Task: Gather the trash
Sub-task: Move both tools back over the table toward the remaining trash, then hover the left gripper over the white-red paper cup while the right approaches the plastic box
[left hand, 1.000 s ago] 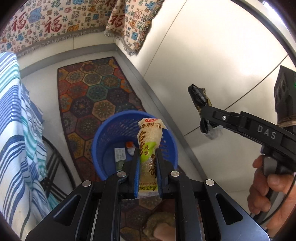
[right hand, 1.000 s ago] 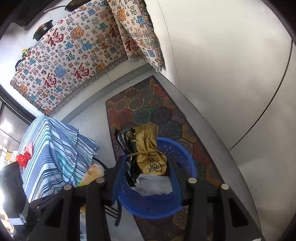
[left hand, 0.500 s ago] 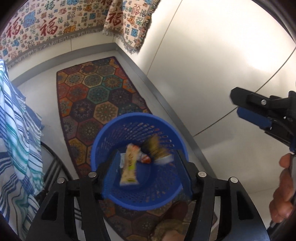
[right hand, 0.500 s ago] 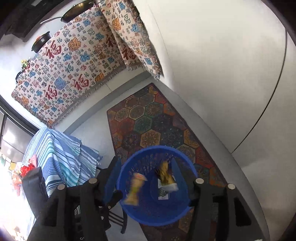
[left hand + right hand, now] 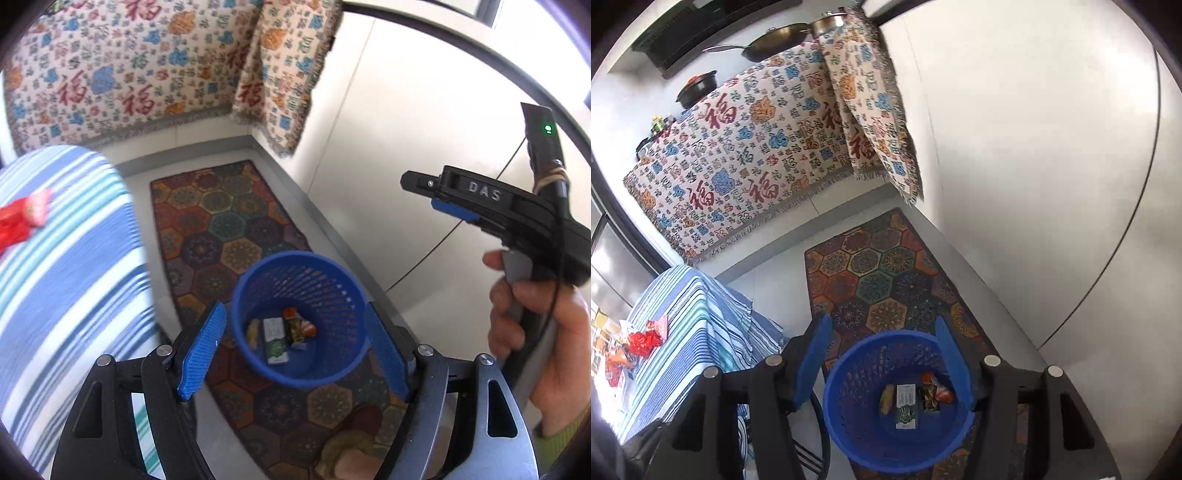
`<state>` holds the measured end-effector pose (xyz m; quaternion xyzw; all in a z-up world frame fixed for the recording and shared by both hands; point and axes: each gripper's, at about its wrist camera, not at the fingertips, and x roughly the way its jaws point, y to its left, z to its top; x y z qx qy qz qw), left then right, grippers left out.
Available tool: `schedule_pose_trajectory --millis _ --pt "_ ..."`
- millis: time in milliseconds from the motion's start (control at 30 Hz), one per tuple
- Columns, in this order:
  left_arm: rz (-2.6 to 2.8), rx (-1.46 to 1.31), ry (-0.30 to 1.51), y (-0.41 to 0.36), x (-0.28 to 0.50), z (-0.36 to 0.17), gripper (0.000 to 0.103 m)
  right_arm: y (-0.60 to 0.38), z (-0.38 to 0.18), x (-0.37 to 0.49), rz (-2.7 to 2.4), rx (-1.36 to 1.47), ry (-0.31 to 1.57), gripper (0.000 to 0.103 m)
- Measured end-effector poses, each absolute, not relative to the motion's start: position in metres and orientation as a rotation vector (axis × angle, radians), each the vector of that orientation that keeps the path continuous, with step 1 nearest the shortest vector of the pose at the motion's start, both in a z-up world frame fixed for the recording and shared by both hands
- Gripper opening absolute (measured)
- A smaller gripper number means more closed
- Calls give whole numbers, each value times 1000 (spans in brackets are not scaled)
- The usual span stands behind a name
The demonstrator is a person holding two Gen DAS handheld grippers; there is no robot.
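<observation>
The left hand-held gripper (image 5: 295, 347) is seen opening, empty, above the blue basket (image 5: 258, 280); the right hand-held gripper (image 5: 882, 354) is also empty. Wrappers (image 5: 282, 334) lie inside. Red trash (image 5: 646, 338), seemingly on the table (image 5: 683, 325), could be missed.

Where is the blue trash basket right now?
The blue trash basket stands on the patterned rug near the white wall, low in both wrist views, with wrappers lying at its bottom.
</observation>
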<state>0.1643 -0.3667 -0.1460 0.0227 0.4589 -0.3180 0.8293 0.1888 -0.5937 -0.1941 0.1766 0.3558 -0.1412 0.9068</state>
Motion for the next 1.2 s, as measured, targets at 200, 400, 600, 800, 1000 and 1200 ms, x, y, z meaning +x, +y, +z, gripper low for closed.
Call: schedule_pose_trajectory --millis 200,400,600,800,1000,1200 --pt "-496 68 960 -270 147 -141 83 -518 -180 201 -162 197 732 60" --pt "-242 128 987 -162 139 -163 83 -376 -184 199 151 10 773 60" --pt "-56 51 1007 -55 136 -175 87 -268 -202 198 358 -102 842 60" --pt "32 -10 973 11 163 -185 103 -218 -220 225 352 -155 881 60" --pt "41 -24 961 54 208 -192 103 -197 -231 236 313 -179 870 66" --pt "54 -38 963 68 220 -192 103 -197 -231 238 318 -164 879 73"
